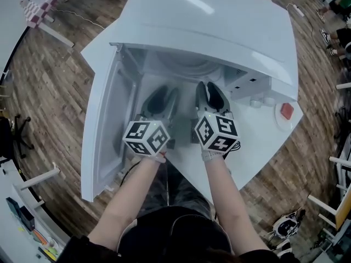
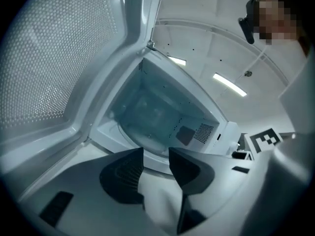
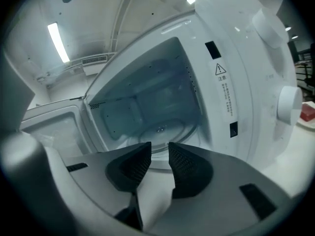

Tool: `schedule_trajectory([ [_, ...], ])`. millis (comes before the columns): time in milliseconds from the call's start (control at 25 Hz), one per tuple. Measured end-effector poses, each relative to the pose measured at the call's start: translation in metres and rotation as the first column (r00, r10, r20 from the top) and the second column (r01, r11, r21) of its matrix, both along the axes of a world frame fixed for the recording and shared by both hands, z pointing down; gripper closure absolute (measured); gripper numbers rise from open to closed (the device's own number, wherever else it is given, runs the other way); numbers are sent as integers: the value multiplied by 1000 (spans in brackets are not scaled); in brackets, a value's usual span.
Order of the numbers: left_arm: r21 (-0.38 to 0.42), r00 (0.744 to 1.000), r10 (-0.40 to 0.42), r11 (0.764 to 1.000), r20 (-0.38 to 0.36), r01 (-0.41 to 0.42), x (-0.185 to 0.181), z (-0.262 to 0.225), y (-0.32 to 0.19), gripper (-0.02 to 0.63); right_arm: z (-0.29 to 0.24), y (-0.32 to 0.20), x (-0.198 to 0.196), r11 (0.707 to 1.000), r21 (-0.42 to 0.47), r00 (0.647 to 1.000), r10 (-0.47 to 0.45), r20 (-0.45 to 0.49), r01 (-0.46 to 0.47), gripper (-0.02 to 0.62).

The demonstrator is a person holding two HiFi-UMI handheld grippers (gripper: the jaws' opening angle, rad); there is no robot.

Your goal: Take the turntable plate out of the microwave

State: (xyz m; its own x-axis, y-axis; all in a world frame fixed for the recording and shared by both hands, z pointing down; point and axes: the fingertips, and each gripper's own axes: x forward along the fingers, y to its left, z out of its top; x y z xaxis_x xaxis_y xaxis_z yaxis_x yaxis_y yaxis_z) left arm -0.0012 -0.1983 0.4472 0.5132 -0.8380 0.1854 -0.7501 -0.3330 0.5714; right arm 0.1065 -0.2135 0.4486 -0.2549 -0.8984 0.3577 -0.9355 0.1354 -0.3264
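Bright ceiling light, fisheye-warped edges.

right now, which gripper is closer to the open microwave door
Left. The left gripper is at the microwave opening, right beside the open door on its left; the right gripper is further off, on the left gripper's other side.

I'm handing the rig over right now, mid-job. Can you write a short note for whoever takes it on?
Left claw: open, empty, at the mouth of the cavity.
Right claw: open with a narrower gap, empty, beside the other at the mouth.
Microwave: its door is swung wide open on the left.
Turntable plate: lies on the cavity floor, untouched.
Done: door open, both claws facing the opening.
Left: reach in, grip the plate's rim, lift it out.
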Motion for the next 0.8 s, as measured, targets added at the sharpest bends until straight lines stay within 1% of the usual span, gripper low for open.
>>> schedule_trajectory([
  [120,-3,1000,-4,1000,6,4,-2,3,-3,454,3,-16,7,996,-35,997,78,22,-77,483],
  [280,-3,1000,-8,1000,10,8,-4,7,-9,454,9,-32,15,983,-84,984,169,54,-164,464],
  [400,2,1000,-5,1000,17,5,-5,7,-15,454,13,-40,22,965,-131,969,238,67,-228,443],
  [480,5,1000,-1,1000,13,1,-5,6,-17,454,19,-44,26,950,-165,956,282,80,-266,442],
  [560,11,1000,14,1000,19,-14,-4,6,-18,454,22,-48,29,938,-186,947,311,79,-292,439],
  [680,18,998,39,999,41,-40,-4,7,-19,454,24,-54,30,933,-194,945,321,66,-303,439],
  [800,9,999,38,999,35,-39,-7,10,-23,454,26,-58,31,920,-220,935,348,74,-325,439],
])
